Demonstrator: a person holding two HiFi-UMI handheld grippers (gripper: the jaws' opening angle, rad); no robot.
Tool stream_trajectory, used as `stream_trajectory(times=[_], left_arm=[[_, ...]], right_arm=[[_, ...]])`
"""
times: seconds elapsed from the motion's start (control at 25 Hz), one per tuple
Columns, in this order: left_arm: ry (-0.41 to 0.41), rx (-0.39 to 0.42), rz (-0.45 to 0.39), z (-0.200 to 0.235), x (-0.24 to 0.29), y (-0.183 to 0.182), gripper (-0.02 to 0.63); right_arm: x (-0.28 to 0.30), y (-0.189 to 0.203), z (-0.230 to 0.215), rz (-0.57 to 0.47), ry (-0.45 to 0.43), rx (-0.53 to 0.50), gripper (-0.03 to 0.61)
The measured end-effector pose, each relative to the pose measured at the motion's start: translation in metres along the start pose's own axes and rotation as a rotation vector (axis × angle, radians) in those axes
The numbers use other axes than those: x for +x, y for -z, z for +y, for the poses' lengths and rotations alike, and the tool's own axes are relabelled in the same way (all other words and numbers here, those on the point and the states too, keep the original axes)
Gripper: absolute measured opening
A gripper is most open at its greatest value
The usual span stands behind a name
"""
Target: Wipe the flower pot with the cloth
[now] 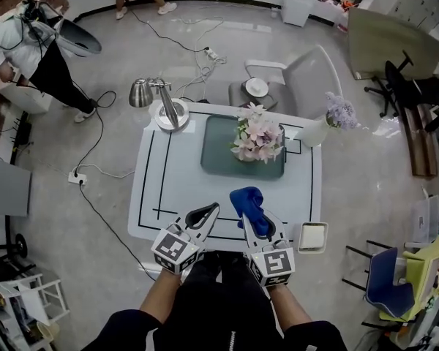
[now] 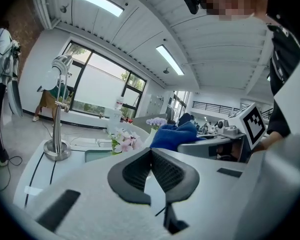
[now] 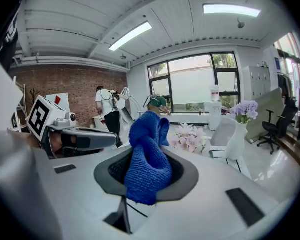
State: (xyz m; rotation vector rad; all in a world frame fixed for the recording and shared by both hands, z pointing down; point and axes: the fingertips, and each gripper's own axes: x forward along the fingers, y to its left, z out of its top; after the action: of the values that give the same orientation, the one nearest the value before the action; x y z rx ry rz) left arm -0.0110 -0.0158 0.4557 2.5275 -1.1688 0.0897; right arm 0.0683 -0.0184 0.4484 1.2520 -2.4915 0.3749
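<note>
The flower pot [image 1: 257,140], full of pink blossoms, stands on a green tray [image 1: 218,152] at the middle of the white table [image 1: 148,189]. The same blossoms show in the left gripper view [image 2: 123,142] and the right gripper view [image 3: 188,138]. My right gripper [image 1: 251,218] is shut on a blue cloth [image 1: 249,202], which bunches up out of the jaws [image 3: 146,159]. It hovers over the table's near edge, short of the pot. My left gripper [image 1: 209,212] is beside it, shut with nothing between its pads [image 2: 151,153].
A silver desk lamp [image 1: 165,107] stands at the table's far left corner. A white vase of purple flowers [image 1: 331,123] is at the far right. A small white dish [image 1: 312,236] lies at the near right corner. Behind the table is a grey chair [image 1: 296,75]; cables cross the floor.
</note>
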Motion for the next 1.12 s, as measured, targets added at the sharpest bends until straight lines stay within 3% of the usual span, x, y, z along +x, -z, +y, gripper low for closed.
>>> stream_trajectory(times=[0.12,0.6,0.84,1.12], left_arm=[[-0.019,-0.009,0.002,0.011,0.013,-0.008,0.008],[-0.031,0.016,0.082,0.028,0.081,-0.007,0.008],[0.004,-0.021,0.127,0.044,0.098,0.016,0.008],[0.076,-0.014,0.191,0.069,0.099,0.024,0.008]], right_arm=[[0.019,0.006,-0.016,0.024,-0.007,-0.026,0.086],[0.094,0.111,-0.154,0.262,0.090,-0.009,0.086],[0.134,0.117,-0.211,0.270,0.211,-0.011,0.086],[0.176,0.098,-0.243,0.233,0.282,-0.115,0.086]])
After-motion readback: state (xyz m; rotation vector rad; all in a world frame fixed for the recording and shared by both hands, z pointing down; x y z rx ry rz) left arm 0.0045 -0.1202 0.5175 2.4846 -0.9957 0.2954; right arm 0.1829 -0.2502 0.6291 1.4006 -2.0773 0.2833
